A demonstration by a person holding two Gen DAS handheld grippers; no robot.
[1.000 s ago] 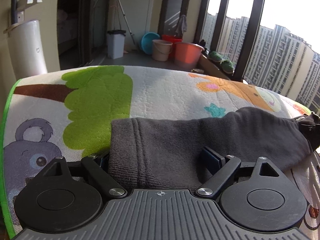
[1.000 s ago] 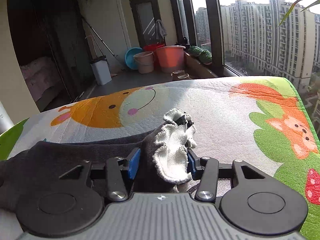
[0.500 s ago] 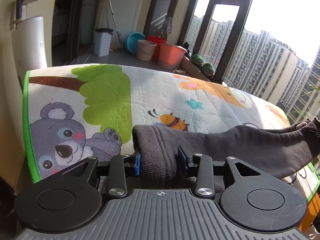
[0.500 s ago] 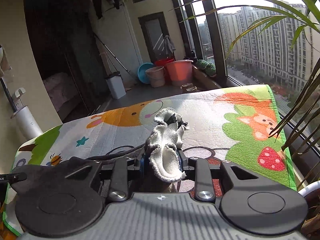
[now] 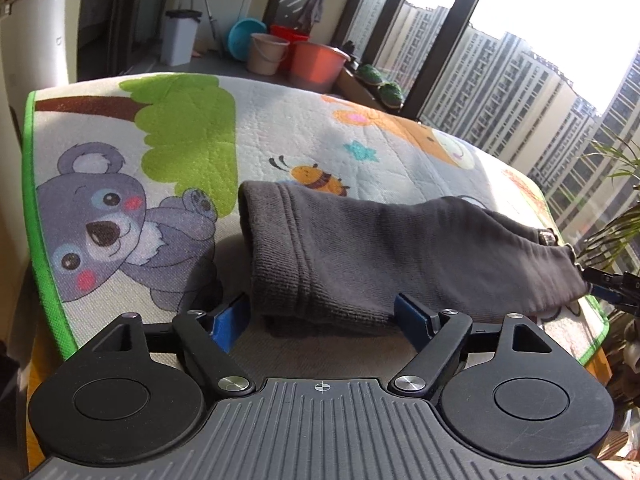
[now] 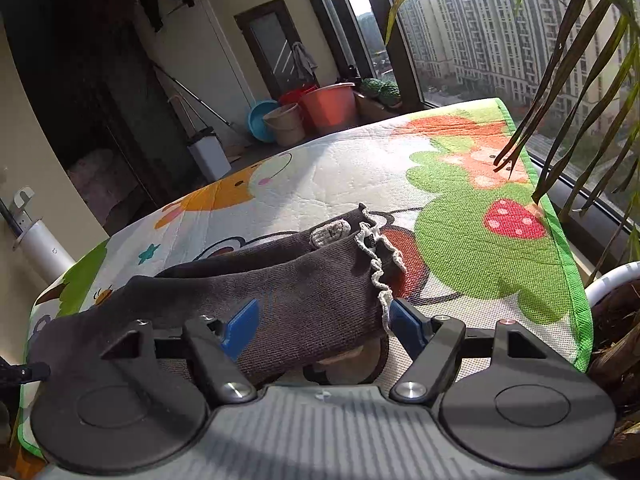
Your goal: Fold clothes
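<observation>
Dark grey garment [image 5: 400, 256] lies stretched across the cartoon-print mat [image 5: 224, 128] covering the surface, near its front edge. Left gripper [image 5: 322, 316] stands spread wide at the ribbed cuff end, clamping nothing. Right gripper [image 6: 320, 320] likewise spread at the frilled end (pale trim visible), fabric lying loose between its blue pads.

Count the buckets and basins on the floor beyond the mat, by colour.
Blue basin: 1
Beige bucket: 1
Red tub: 1
Orange bucket: 1
Total: 4
</observation>
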